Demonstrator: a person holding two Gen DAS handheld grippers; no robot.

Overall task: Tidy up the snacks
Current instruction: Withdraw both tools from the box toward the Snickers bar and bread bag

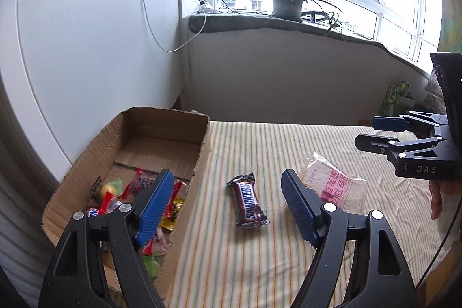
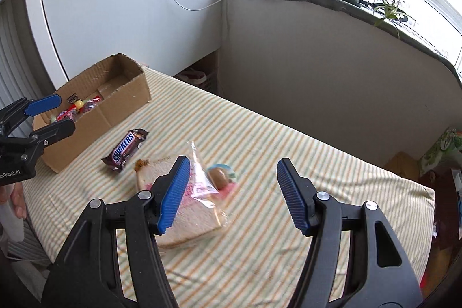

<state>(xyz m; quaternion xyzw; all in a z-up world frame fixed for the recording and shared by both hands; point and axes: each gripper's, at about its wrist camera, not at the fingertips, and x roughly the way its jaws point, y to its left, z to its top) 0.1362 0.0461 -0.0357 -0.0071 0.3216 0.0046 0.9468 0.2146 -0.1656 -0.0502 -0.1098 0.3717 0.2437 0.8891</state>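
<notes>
A Snickers bar (image 1: 248, 201) lies on the striped cloth between the open jaws of my left gripper (image 1: 228, 207), which hovers above it, empty. It also shows in the right wrist view (image 2: 125, 147). A cardboard box (image 1: 202, 152) at the left holds several wrapped candies (image 1: 135, 189). A wrapped toast slice with pink print (image 1: 335, 186) lies to the right. My right gripper (image 2: 234, 192) is open and empty above the toast (image 2: 184, 224). A small round snack (image 2: 219, 176) lies by the toast.
The striped cloth (image 2: 317, 163) covers a table that ends near a grey wall. A white cabinet (image 1: 86, 48) stands behind the box. A potted plant (image 1: 288, 2) sits on the windowsill. Green packaging (image 2: 441, 149) stands beyond the table's right end.
</notes>
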